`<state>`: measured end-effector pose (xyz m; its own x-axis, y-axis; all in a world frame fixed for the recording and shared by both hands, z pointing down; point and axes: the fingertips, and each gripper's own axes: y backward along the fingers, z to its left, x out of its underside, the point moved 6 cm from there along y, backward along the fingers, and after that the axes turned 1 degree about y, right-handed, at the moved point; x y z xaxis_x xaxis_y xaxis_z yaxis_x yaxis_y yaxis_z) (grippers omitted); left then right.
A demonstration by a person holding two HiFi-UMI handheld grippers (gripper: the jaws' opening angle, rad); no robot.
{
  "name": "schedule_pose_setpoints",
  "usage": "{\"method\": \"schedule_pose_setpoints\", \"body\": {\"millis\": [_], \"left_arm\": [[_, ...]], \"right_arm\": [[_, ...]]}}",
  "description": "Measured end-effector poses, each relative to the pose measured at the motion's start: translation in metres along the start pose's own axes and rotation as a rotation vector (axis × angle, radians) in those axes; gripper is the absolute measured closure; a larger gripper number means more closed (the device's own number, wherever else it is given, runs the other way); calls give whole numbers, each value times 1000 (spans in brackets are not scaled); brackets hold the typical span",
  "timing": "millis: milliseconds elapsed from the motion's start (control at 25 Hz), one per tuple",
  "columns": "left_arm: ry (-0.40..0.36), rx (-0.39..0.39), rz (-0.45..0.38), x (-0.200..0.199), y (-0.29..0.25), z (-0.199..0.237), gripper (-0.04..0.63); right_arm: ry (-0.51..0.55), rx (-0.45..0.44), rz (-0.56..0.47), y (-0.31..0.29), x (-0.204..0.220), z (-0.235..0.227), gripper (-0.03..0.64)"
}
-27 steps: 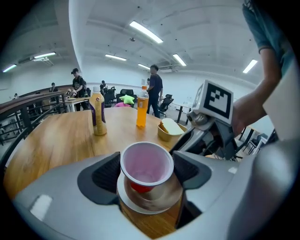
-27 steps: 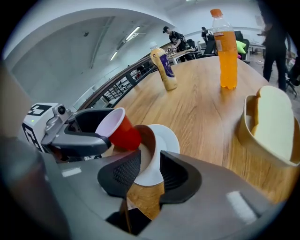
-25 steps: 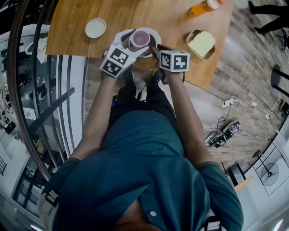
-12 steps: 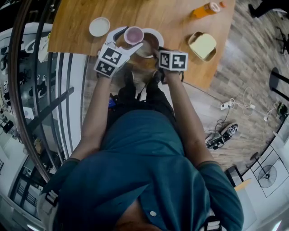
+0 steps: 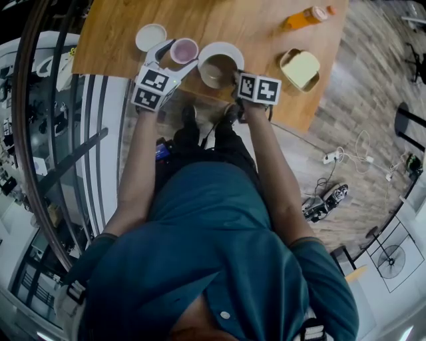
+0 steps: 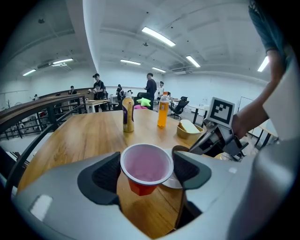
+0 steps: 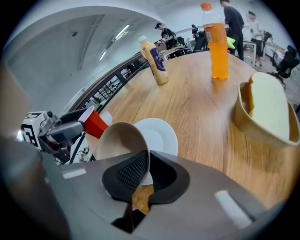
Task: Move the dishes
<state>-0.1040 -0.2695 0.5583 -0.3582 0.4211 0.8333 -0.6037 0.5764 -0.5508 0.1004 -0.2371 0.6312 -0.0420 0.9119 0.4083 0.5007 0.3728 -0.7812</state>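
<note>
My left gripper (image 5: 178,56) is shut on a red cup (image 5: 184,50) with a pale pink inside, held just above the wooden table (image 5: 253,26). In the left gripper view the red cup (image 6: 146,168) sits between both pads. To its right, a tan paper cup (image 5: 215,70) leans on a white plate (image 5: 225,50). My right gripper (image 5: 234,75) is shut on the near rim of the tan cup (image 7: 121,140), one pad inside and one outside. The white plate (image 7: 159,133) lies behind it.
A small white saucer (image 5: 151,36) lies left of the red cup. A tan container (image 5: 299,68) with a cream lid sits at the right, an orange bottle (image 5: 306,16) beyond it, and a brown-yellow bottle (image 7: 154,54) farther back. The table's near edge runs just under both grippers.
My left gripper has carried the red cup to the left, away from the tan cup and plate where it sat before. The right gripper has stayed on the tan cup's rim.
</note>
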Motion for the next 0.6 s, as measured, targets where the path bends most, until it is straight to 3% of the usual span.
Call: {"method": "schedule_pose_setpoints", "body": {"millis": [600], "left_arm": [[52,-33,64,47,-2,14,252]], "right_arm": [[-55,-27,-36,18,-1,-2,595]]}}
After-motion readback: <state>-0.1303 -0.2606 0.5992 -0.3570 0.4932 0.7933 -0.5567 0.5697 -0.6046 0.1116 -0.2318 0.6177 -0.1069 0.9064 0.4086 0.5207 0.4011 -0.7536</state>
